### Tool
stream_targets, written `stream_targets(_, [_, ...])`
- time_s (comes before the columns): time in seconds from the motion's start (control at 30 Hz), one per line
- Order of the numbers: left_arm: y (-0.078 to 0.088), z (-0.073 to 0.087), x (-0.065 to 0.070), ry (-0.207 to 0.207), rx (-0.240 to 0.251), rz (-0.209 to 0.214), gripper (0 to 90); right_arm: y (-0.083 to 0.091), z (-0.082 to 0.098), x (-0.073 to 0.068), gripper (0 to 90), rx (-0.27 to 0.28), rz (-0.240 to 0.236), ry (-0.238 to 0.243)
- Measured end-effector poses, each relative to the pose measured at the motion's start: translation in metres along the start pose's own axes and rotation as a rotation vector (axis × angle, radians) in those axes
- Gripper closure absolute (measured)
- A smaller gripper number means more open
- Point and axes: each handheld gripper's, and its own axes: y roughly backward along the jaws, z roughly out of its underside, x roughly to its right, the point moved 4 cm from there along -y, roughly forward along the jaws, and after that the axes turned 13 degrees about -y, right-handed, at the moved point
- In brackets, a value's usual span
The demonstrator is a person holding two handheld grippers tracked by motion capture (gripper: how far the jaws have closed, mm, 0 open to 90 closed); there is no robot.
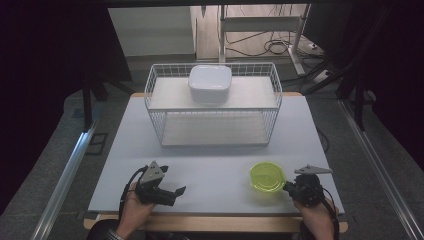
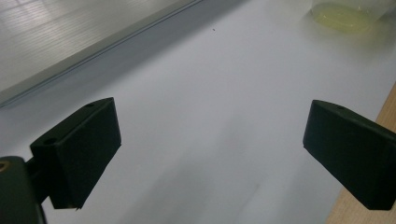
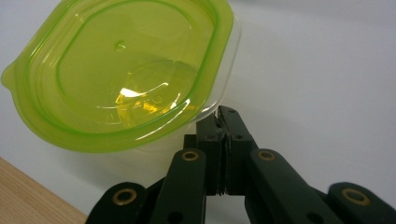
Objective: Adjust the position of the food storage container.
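On the counter (image 1: 210, 165) right now: one white wire basket (image 1: 213, 105), one white lidded box (image 1: 210, 83) sitting on it, one green-lidded clear container (image 1: 267, 176), and two hand-held tools, the left tool (image 1: 176, 192) and the right tool (image 1: 288, 187).

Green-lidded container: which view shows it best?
Right gripper view: the green-lidded container is close, lid detail clear, with the right tool shut on its rim. High view shows it whole but small; left gripper view catches just its blurred base.
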Motion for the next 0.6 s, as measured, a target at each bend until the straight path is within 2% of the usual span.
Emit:
stream_targets(0.33, [-0.001, 0.000, 0.001, -0.007, -0.009, 0.002, 3.9, -0.008, -0.001, -0.011, 87.0, -0.032, -0.053, 0.010])
stream_targets(0.6, [-0.003, 0.000, 0.002, -0.014, -0.017, 0.006, 3.9, -0.023, -0.006, -0.031, 87.0, -0.059, -0.131, 0.036])
